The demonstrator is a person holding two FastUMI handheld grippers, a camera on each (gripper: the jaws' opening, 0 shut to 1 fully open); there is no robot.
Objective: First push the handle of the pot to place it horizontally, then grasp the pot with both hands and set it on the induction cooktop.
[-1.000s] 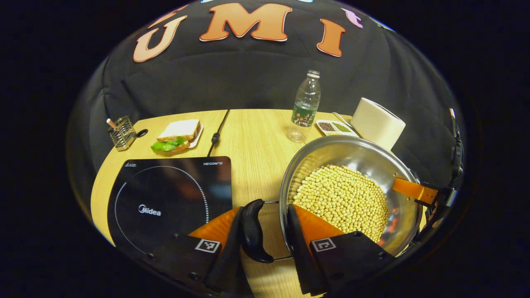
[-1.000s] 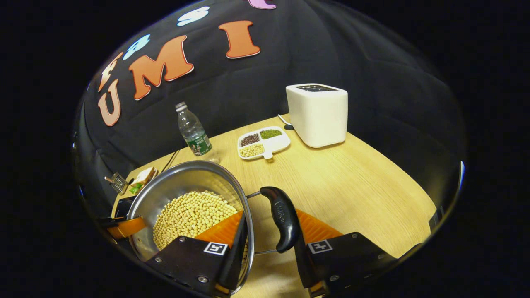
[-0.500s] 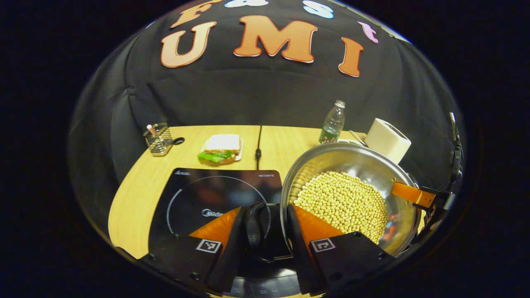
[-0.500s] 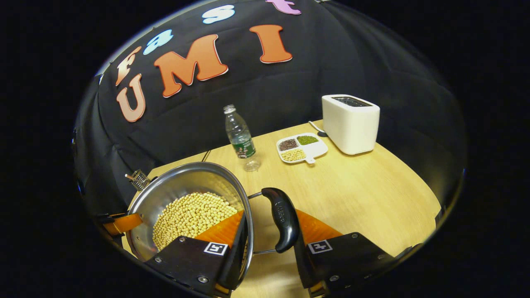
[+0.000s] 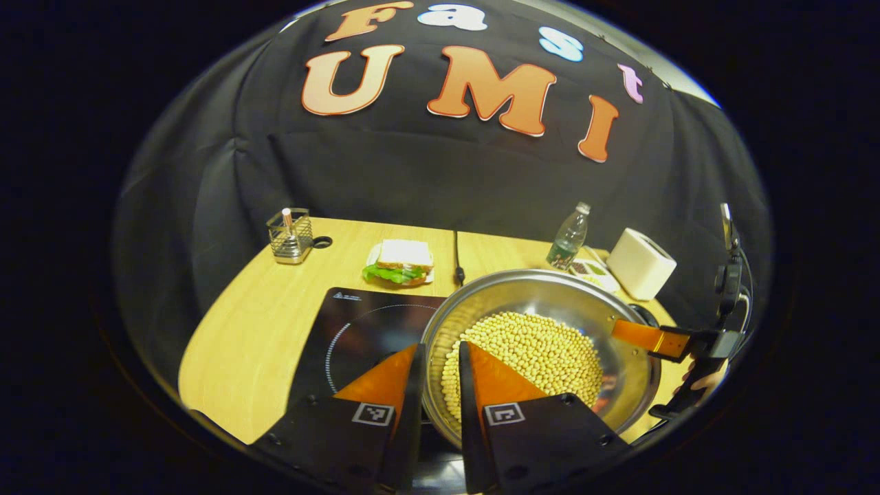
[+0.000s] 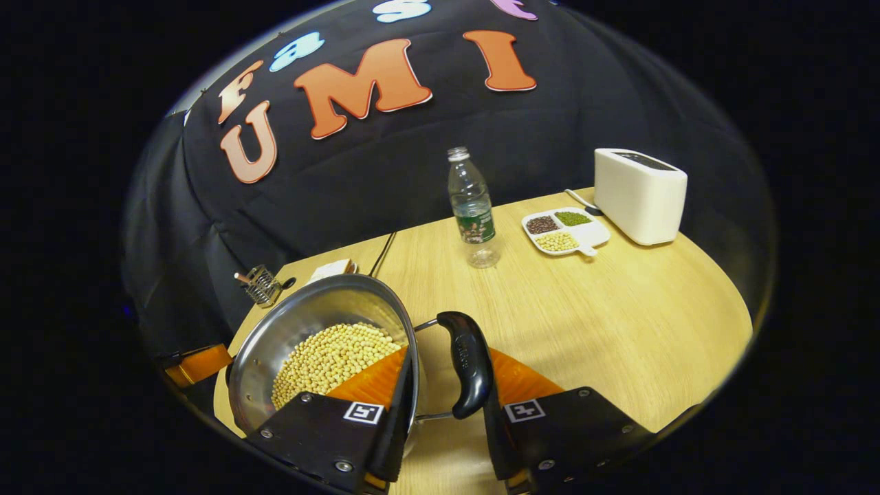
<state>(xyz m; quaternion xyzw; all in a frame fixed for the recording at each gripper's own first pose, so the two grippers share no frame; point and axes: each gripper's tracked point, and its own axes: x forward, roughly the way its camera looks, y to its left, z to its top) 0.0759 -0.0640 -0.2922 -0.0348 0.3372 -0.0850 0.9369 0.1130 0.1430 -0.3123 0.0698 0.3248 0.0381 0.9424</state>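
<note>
Both claws clamped on pot (image 5: 622,323) rim

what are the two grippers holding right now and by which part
Both hold the pot of beans. The left gripper clamps its rim; the right gripper clamps the opposite rim at the black handle.

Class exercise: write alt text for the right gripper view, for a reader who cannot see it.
The right gripper grips the rim of a steel pot of soybeans beside its black handle. Behind, the wooden table holds a water bottle, a divided dish and a white toaster.
</note>
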